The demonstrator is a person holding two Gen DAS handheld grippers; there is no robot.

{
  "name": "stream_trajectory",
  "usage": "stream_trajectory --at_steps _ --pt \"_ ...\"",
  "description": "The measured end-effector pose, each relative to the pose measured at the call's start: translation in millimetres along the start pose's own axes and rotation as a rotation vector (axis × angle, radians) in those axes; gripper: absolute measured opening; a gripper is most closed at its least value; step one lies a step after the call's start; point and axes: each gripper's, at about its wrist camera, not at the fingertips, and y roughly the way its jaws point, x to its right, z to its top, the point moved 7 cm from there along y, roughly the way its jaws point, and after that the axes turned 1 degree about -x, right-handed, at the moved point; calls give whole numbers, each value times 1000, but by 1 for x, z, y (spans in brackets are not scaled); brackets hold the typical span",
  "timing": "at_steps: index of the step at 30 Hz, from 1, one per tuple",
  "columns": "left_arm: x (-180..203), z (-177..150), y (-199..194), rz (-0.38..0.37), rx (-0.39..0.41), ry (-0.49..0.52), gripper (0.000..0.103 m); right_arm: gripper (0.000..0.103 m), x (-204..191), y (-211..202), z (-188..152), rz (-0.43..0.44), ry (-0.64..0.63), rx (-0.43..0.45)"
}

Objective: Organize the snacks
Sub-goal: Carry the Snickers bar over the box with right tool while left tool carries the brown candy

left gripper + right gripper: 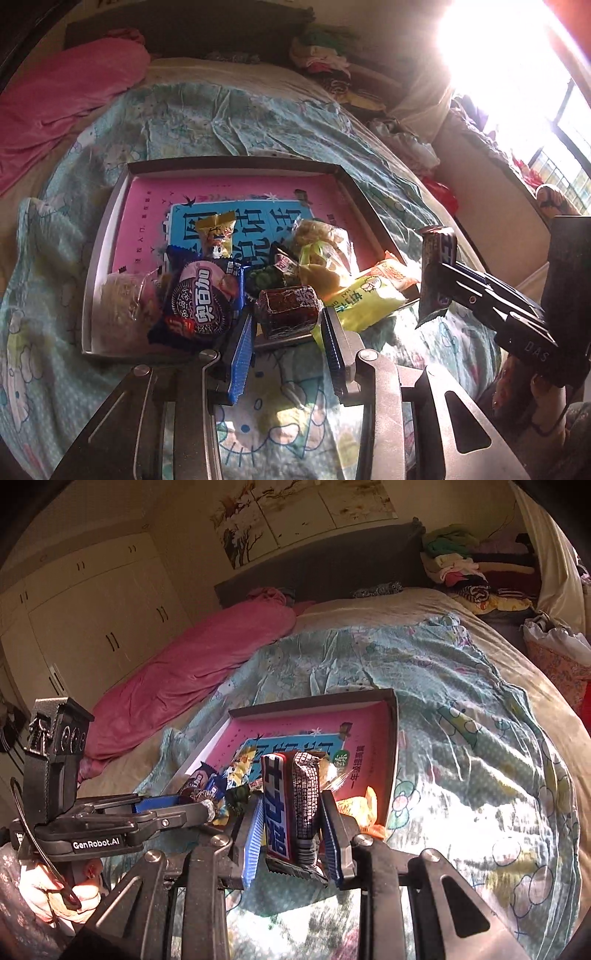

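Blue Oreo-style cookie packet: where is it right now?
Left wrist view: the blue cookie packet lies in the shallow box tray, near-left corner, beside the brown wrapped block, just beyond the left gripper.

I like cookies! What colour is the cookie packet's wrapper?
Dark blue, on the cookie packet; the left wrist view shows it best.

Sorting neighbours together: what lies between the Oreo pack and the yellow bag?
The brown packet, held in the left gripper, between Oreo pack and yellow bag; left wrist view shows it.
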Motion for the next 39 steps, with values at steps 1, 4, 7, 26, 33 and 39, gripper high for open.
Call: stream_trajectory --at_steps 1,4,7,26,33,39 --pt "0 0 3 4 -1 1 37 30 2 1 2 -5 7 5" --pt "1 3 10 24 -4 5 37 30 7 4 6 -16 21 8" --pt "1 5 16 28 -7 1 37 30 10 10 6 -20 29 -1" --pt "3 13 36 80 -5 20 37 30 10 49 2 -76 -2 -67" --pt "2 16 38 91 1 26 37 30 9 59 8 -62 -2 -58" --pt "0 16 38 97 0 24 37 30 0 74 3 -53 -41 -90"
